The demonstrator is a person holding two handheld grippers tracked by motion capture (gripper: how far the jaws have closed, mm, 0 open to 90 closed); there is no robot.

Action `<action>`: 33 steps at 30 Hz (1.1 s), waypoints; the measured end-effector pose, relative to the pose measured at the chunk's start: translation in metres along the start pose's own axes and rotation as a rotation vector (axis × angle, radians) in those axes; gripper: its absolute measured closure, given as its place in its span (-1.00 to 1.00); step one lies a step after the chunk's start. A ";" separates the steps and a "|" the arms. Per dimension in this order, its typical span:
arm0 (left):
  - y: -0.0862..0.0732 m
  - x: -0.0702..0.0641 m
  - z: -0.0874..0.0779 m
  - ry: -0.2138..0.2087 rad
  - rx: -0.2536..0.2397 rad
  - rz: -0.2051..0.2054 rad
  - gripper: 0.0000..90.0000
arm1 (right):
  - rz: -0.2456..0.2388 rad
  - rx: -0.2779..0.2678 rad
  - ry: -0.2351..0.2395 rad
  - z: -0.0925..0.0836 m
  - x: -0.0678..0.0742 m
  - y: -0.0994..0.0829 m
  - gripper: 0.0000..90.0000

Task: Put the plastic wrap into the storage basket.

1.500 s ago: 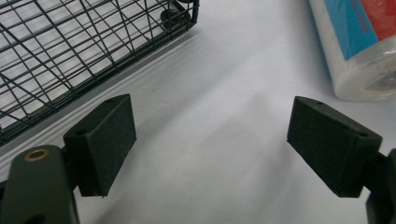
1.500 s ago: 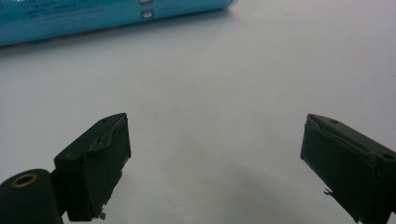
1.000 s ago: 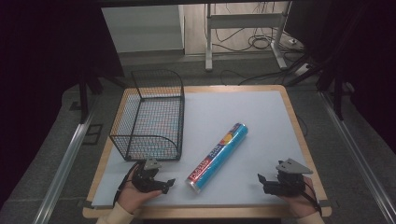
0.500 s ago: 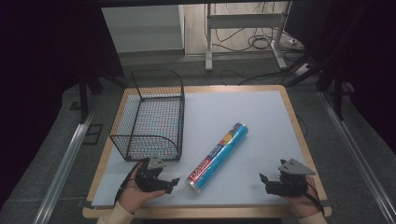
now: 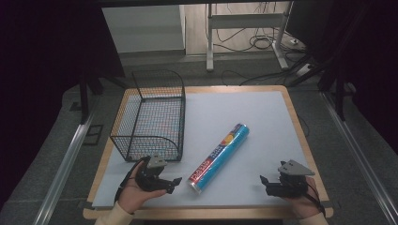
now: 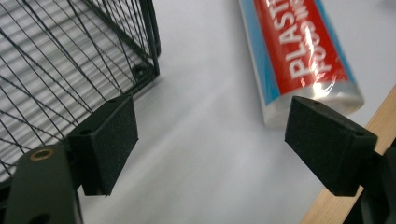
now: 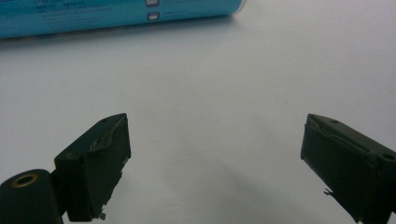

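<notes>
One plastic-wrap roll point(image 5: 218, 159) we list lying diagonal beside the wire basket point(image 5: 152, 115), left gripper point(image 5: 171, 183) and right gripper point(image 5: 264, 182) flanking it, jaws wide and empty, ready to grasp.

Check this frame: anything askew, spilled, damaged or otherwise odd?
Nothing stands out. The wrap roll lies intact and diagonal on the table, apart from the upright wire basket. Both the left gripper and right gripper are open with nothing between their jaws. No spill shows.
</notes>
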State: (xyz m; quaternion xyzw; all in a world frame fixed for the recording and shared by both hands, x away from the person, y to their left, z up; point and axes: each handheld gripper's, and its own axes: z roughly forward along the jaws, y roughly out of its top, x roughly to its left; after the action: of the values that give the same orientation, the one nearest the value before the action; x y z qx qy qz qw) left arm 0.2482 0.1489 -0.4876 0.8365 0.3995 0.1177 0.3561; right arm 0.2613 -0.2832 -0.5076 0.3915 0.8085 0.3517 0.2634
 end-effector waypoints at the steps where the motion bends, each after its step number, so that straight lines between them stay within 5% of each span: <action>1: 0.002 -0.001 -0.001 -0.003 -0.006 -0.006 -0.63 | -0.001 0.000 -0.001 0.000 0.000 0.000 -0.81; 17: 0.031 -0.020 -0.008 0.014 -0.029 0.025 -0.66 | 0.000 -0.001 0.004 0.000 -0.001 0.000 -0.80; 33: 0.065 -0.040 0.012 0.009 0.024 0.065 -0.65 | -0.005 -0.006 0.000 0.000 0.000 0.000 -0.80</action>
State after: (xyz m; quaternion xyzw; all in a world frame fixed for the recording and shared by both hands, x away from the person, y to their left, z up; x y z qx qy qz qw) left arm 0.2658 0.0848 -0.4477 0.8528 0.3750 0.1283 0.3401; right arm 0.2612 -0.2834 -0.5076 0.3888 0.8083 0.3537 0.2653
